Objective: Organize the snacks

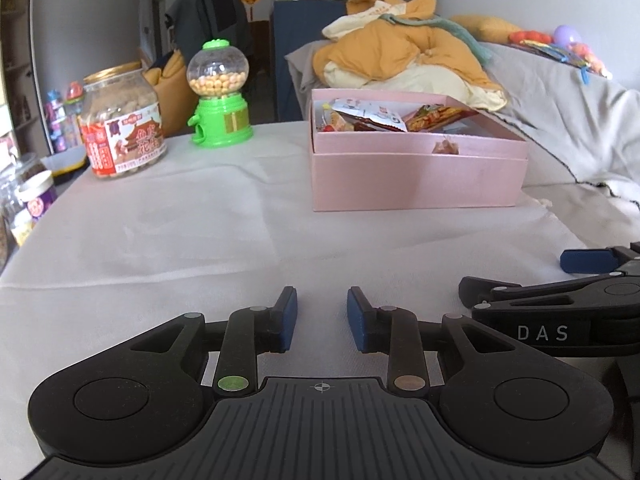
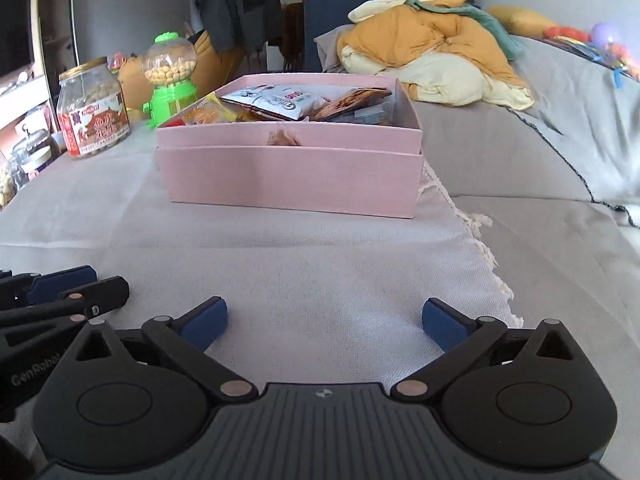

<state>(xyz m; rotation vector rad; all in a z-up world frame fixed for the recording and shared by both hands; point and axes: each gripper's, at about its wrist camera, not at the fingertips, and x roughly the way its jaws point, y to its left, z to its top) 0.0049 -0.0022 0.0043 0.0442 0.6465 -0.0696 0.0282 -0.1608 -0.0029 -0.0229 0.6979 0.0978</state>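
Note:
A pink box stands on the white cloth ahead; it also shows in the right wrist view. It holds several snack packets. My left gripper is open and empty, low over the cloth, well short of the box. My right gripper is wide open and empty, beside the left one. The right gripper also shows at the right edge of the left wrist view. The left gripper shows at the left edge of the right wrist view.
A peanut jar and a green candy dispenser stand at the back left. Small jars sit past the left edge. A pile of orange and cream clothes lies behind the box. A grey sofa is on the right.

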